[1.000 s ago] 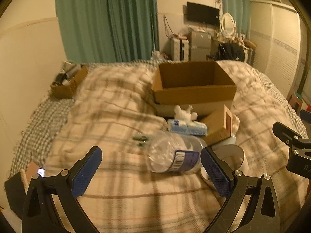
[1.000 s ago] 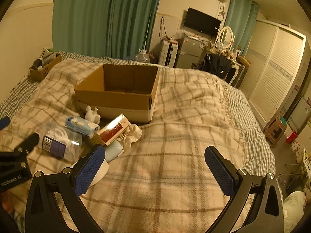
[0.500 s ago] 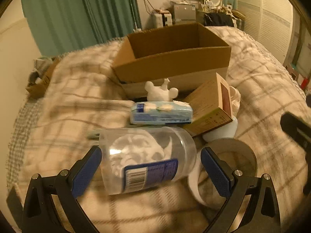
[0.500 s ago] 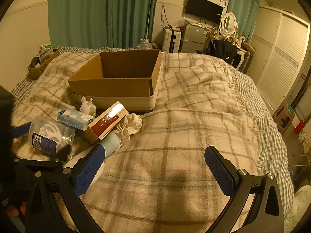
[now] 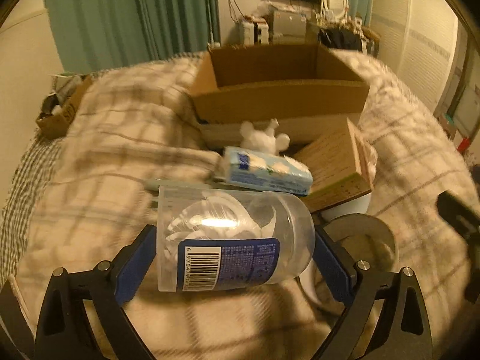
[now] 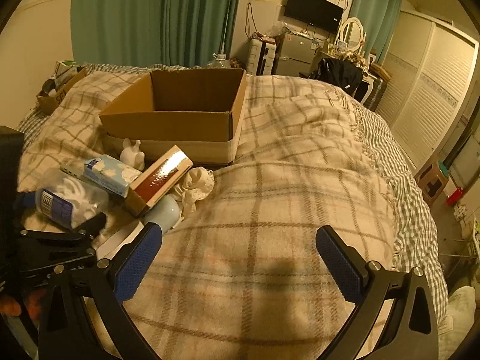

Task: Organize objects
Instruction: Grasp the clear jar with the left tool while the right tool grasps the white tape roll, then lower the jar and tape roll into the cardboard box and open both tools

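A clear plastic jar [image 5: 234, 240] with a blue barcode label lies on its side on the plaid bed, between the pads of my left gripper [image 5: 235, 262]; the pads touch or nearly touch its two ends, still spread wide. It also shows in the right wrist view [image 6: 64, 204]. Behind it lie a blue tissue pack [image 5: 267, 171], a white figurine [image 5: 264, 138], a brown carton [image 5: 336, 168] and an open cardboard box [image 5: 279, 90]. My right gripper [image 6: 238, 259] is open and empty above bare blanket.
A white tape roll [image 5: 360, 240] and a pale blue cup [image 6: 163, 211] lie right of the jar, with a crumpled cloth [image 6: 195, 184]. A small box of clutter [image 6: 57, 90] sits at the bed's far left. Furniture stands beyond the bed; a stool [image 6: 432, 180] stands at right.
My left gripper has moved forward and down over the jar, which now sits between its pads. The right gripper has shifted a little; its jaws stay wide.
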A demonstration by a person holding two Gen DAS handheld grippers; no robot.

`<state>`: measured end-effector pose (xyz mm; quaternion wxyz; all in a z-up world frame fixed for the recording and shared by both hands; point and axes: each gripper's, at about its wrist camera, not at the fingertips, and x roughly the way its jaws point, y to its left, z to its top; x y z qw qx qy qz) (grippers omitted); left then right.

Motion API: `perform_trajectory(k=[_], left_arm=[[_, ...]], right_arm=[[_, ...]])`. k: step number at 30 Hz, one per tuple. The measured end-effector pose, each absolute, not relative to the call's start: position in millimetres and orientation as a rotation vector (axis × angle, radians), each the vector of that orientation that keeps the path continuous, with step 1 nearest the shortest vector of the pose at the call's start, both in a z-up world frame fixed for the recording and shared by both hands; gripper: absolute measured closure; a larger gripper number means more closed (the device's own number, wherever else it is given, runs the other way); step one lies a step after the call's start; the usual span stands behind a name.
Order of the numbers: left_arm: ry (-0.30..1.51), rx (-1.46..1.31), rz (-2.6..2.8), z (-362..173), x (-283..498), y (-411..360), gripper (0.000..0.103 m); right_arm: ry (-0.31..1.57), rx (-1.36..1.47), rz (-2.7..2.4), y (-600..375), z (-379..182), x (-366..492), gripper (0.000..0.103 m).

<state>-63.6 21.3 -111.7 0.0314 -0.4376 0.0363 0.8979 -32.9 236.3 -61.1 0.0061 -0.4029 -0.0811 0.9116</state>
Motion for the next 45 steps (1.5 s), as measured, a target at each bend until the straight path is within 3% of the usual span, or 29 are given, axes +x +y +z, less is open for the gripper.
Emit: perform_trajectory(k=[8, 17, 24, 26, 27, 32, 45], left_arm=[[0.036, -1.244, 2.863, -78, -35, -24, 0.006], [-0.033, -1.157, 2.827, -60, -19, -36, 0.006], [-0.082, -1.166, 2.766, -62, -16, -40, 0.006], [-0.083, -1.169, 2.755, -62, -14, -40, 0.006], [-0.083, -1.171, 2.750, -61, -12, -39, 0.006], [-0.109, -1.142, 2.726, -51, -2, -39, 0.006], [-0.032, -0.907, 2.752, 26, 11, -13, 0.006]], right_arm=[[-0.353, -1.310, 2.932, 192, -61, -24, 0.000], [-0.607, -1.468, 2.902, 145, -94, -24, 0.001], [-0.705, -1.655, 2.806, 129, -132, -40, 0.012], [-0.705, -1.655, 2.829, 127, -131, -40, 0.024], [-0.703, -1.647, 2.833, 128, -130, -40, 0.024], [-0.605, -1.558, 2.903, 138, -111, -33, 0.025], [-0.474, -1.161, 3.091, 174, 3, -15, 0.025]])
